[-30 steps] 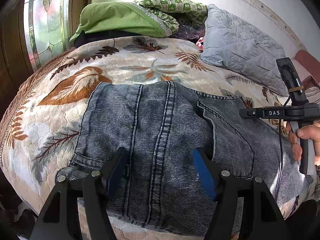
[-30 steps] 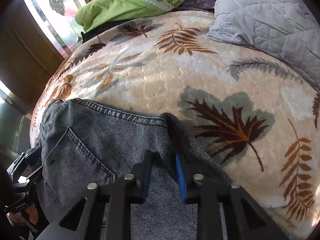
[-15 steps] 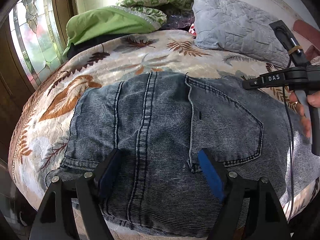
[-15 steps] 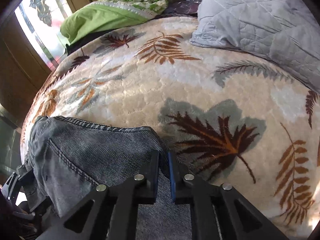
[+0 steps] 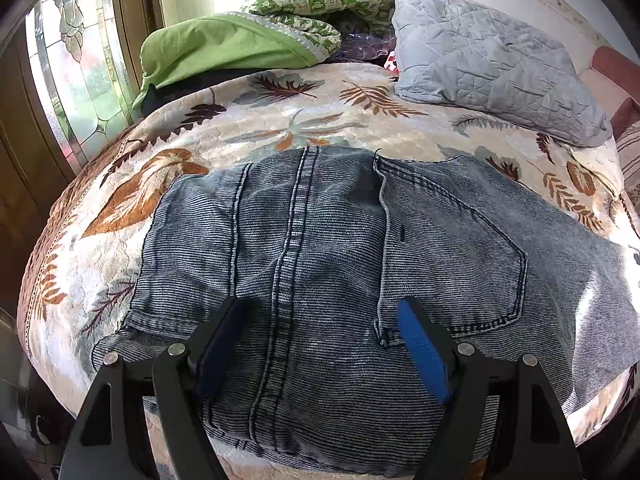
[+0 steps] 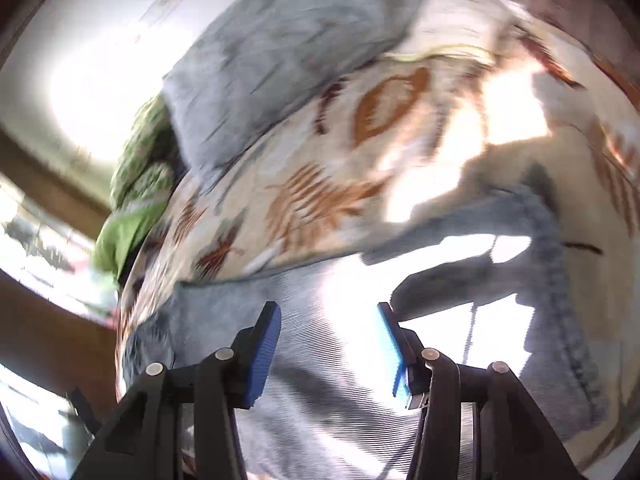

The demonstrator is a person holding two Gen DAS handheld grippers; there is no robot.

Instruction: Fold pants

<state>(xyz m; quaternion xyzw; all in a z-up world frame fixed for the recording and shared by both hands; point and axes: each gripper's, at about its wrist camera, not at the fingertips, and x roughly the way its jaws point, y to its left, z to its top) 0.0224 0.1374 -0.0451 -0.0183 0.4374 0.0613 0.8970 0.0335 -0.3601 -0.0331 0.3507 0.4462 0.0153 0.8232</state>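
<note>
Grey-blue denim pants (image 5: 340, 248) lie flat on the leaf-patterned bedspread (image 5: 320, 120), back pocket up, waist toward the near edge. My left gripper (image 5: 320, 320) is open and empty, hovering just above the pants' waist area. In the right wrist view, which is motion-blurred, my right gripper (image 6: 328, 332) is open and empty above a sunlit stretch of the pants (image 6: 320, 380), with gripper shadows across the cloth.
A grey quilted pillow (image 5: 488, 68) lies at the back right, a green pillow (image 5: 224, 52) and green patterned bedding (image 5: 316, 0) at the back left. A stained-glass window (image 5: 80, 60) is on the left. The bed's near edge drops off below the pants.
My right gripper has let go of the pants' edge, opened, and swung away to the right, out of the left wrist view. The pants now lie flatter. My left gripper has stayed open.
</note>
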